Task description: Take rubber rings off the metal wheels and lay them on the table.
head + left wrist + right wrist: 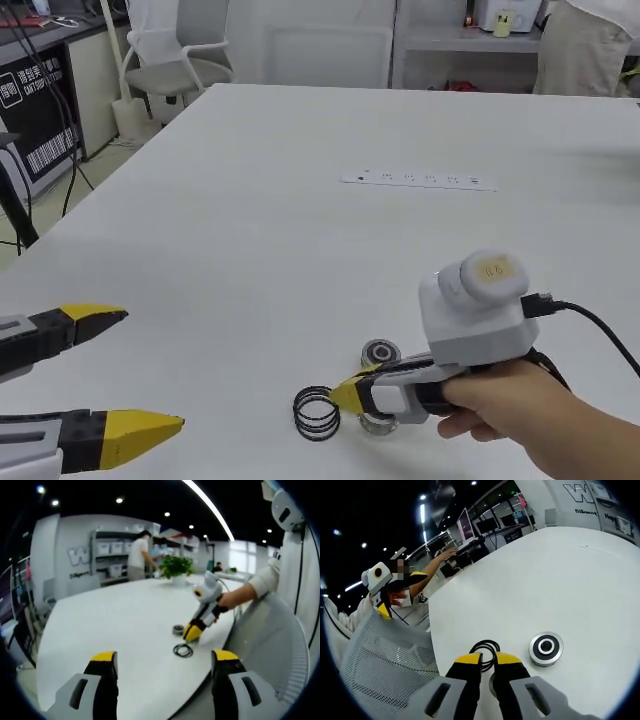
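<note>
A small pile of black rubber rings (316, 413) lies on the white table (300, 230) near its front edge. One metal wheel (380, 352) lies flat just behind the pile. A second wheel (376, 424) sits under my right gripper (340, 393). That gripper's yellow tips are together and touch the edge of the rings (487, 649); I cannot tell whether a ring is pinched. The first wheel (546, 648) lies to its right. My left gripper (152, 370) hovers wide open and holds nothing, well to the left of the rings (183, 650).
A white power strip (418, 180) lies farther back on the table. Office chairs (175, 60) and shelving stand beyond the far edge. A mesh chair back (380, 665) is close behind the table's near edge. A person (137, 555) stands at distant shelves.
</note>
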Demonstrator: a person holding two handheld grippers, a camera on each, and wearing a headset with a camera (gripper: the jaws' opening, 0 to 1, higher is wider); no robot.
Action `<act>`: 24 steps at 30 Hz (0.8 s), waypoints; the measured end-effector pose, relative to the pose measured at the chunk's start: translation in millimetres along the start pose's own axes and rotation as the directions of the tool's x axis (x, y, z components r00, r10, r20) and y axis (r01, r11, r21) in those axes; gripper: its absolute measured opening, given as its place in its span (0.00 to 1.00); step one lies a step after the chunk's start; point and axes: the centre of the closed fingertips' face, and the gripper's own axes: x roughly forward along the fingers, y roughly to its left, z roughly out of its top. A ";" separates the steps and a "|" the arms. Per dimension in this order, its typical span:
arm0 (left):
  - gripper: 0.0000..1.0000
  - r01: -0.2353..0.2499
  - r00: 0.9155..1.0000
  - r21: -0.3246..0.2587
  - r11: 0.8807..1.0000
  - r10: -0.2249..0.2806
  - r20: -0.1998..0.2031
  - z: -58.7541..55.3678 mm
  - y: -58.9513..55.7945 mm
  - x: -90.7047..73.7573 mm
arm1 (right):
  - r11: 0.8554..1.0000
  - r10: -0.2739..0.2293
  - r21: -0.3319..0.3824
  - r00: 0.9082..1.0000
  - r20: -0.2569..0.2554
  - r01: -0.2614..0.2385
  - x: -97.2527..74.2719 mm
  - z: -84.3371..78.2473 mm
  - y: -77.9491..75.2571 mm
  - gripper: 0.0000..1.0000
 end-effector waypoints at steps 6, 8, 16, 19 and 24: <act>0.78 -0.002 1.000 -0.001 1.000 0.002 0.003 0.4 0.1 -0.2 | 1.000 -0.002 -0.009 1.000 0.013 0.002 -2.6 4.5 -0.1 0.07; 0.78 -0.002 1.000 0.000 1.000 0.002 0.001 0.5 -0.3 0.0 | 1.000 -0.008 -0.021 1.000 0.018 0.008 -4.5 7.0 -1.0 0.07; 0.78 0.000 1.000 -0.001 1.000 0.000 0.000 0.6 -1.1 2.2 | 0.999 -0.015 -0.050 0.997 0.077 0.019 -19.4 26.4 0.2 0.10; 0.78 0.001 1.000 -0.003 1.000 -0.001 0.000 0.5 -1.2 2.6 | 0.999 -0.016 -0.046 0.994 0.112 0.021 -26.4 35.0 0.2 0.13; 0.79 0.003 1.000 -0.006 1.000 -0.003 -0.002 -0.2 -1.8 3.7 | 0.999 -0.022 -0.038 0.987 0.157 0.029 -39.7 45.0 -0.8 0.16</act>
